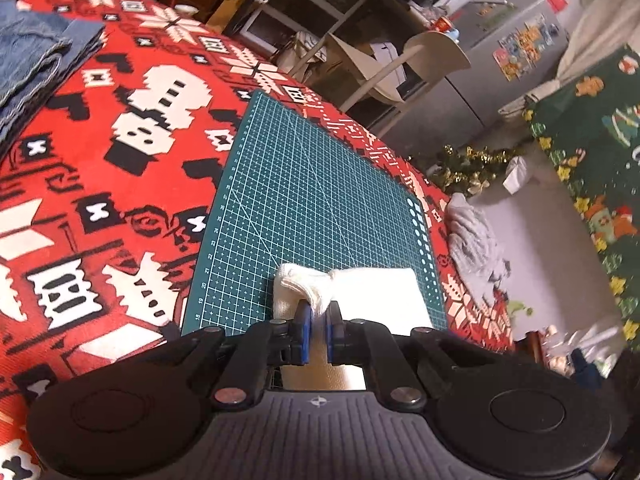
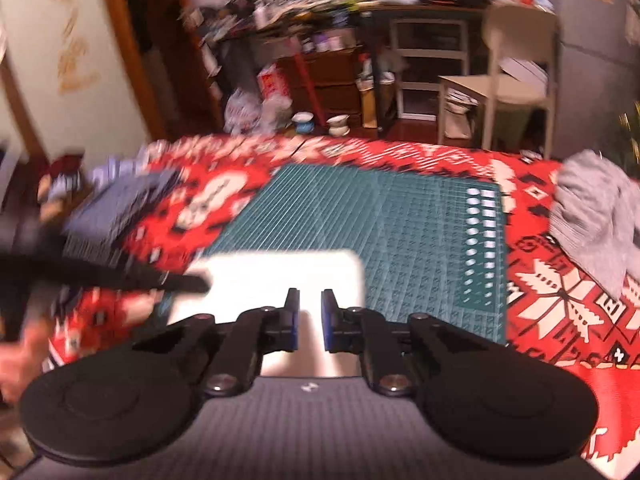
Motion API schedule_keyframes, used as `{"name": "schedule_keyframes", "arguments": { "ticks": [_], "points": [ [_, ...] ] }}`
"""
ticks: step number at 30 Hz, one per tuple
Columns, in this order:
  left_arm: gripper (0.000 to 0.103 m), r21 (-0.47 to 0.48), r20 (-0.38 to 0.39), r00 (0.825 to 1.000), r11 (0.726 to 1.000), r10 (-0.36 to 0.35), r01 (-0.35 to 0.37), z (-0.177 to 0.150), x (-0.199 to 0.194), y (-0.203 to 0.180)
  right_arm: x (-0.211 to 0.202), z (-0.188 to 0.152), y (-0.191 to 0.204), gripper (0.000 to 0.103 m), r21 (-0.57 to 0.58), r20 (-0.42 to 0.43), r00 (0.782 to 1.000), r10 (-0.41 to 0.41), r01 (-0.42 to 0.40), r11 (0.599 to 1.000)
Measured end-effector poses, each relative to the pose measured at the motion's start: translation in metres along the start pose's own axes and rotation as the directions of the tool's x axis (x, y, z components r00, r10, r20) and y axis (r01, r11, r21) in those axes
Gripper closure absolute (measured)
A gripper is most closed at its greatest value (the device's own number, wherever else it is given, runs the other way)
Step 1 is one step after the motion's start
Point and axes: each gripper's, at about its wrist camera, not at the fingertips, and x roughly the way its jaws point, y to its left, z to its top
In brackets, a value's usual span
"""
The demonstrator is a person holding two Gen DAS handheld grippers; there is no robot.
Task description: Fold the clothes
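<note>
L gripper pinches a bunched edge of the white cloth, which lies folded flat at the near edge of the green mat. R gripper hangs over it, fingers apart, nothing btwn. Beyond: folded jeans stacked far left, grey garment crumpled, prob. left to fold.

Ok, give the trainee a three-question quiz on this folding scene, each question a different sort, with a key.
1. True or false: the left gripper is pinching a fold of the white cloth.
2. Multiple choice: the white cloth lies on A) the green cutting mat, B) the chair, C) the folded denim.
3. Fill in: the right gripper hovers over the white cloth with its jaws ____.

Key: 1 true; 2 A; 3 open, a gap between them and nothing gripped.
</note>
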Motion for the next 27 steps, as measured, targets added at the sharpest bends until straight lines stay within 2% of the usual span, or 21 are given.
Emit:
{"name": "schedule_keyframes", "arguments": {
  "ticks": [9,11,16,18,23,27],
  "points": [
    [0.089,0.045,-0.03,0.999,0.999,0.026,-0.025,0.003,-0.003,-0.008,-0.028,-0.039,0.022,0.092,-0.014,-0.053,0.998,-0.045,0.044,0.999],
    [0.084,0.064,-0.024,0.999,0.997,0.042,-0.04,0.002,-0.009,-0.012,-0.038,-0.046,0.025,0.09,-0.008,-0.057,0.997,-0.049,0.049,0.999],
    [0.082,0.114,0.016,1.0,0.994,-0.005,0.003,-0.003,-0.036,-0.027,-0.061,-0.056,0.026,0.08,0.048,-0.017,0.999,-0.046,0.046,0.998],
    [0.082,0.135,0.023,0.999,0.99,-0.037,0.034,-0.008,-0.043,-0.036,-0.066,-0.057,0.027,0.08,0.046,-0.004,0.999,-0.047,0.047,0.998],
    [0.082,0.184,-0.037,0.994,0.977,-0.105,0.11,-0.018,-0.023,-0.068,-0.068,-0.055,0.032,0.08,0.029,0.021,0.999,-0.048,0.048,0.998],
    [0.088,0.248,-0.08,0.997,0.968,-0.009,0.028,-0.033,0.004,-0.081,-0.056,-0.058,0.03,0.08,0.036,0.009,0.998,-0.061,0.06,0.998]
  ]
}}
